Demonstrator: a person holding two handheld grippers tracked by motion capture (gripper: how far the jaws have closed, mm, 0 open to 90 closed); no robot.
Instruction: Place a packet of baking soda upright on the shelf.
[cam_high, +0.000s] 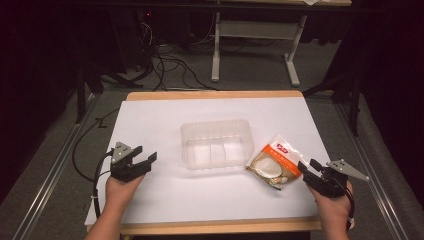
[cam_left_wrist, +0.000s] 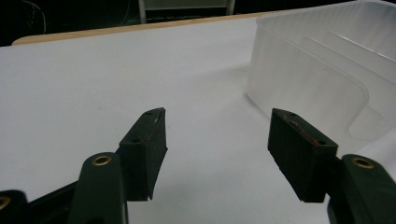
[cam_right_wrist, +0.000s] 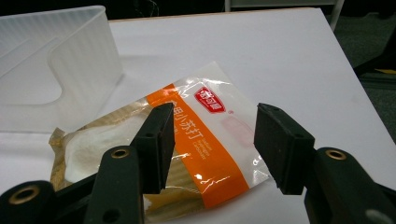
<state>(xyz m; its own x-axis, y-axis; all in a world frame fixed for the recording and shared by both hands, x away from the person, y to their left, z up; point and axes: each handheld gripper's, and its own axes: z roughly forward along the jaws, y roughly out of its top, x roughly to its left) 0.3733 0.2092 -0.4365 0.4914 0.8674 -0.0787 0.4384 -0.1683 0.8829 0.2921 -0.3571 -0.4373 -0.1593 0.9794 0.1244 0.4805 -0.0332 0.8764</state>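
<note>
A snack packet (cam_high: 273, 161) with an orange band lies flat on the white table sheet (cam_high: 165, 195), just right of a clear plastic tub (cam_high: 216, 143). My right gripper (cam_high: 309, 167) hovers at the packet's right edge, open, its jaws standing apart over the packet (cam_right_wrist: 205, 135) without pressing it. The right gripper (cam_right_wrist: 212, 140) looks along the packet toward the tub (cam_right_wrist: 51, 70). My left gripper (cam_high: 145, 159) is open at the left of the table, pointing toward the tub with nothing between its jaws. In the left gripper view the left gripper (cam_left_wrist: 217, 135) has bare sheet below and the tub (cam_left_wrist: 322, 65) ahead to its right.
The wooden table edge (cam_high: 215, 94) borders the sheet at the back. Beyond it stand a white frame (cam_high: 255, 45) and loose cables (cam_high: 170, 67) on the floor. Metal rails (cam_high: 50, 175) run along both sides of the table.
</note>
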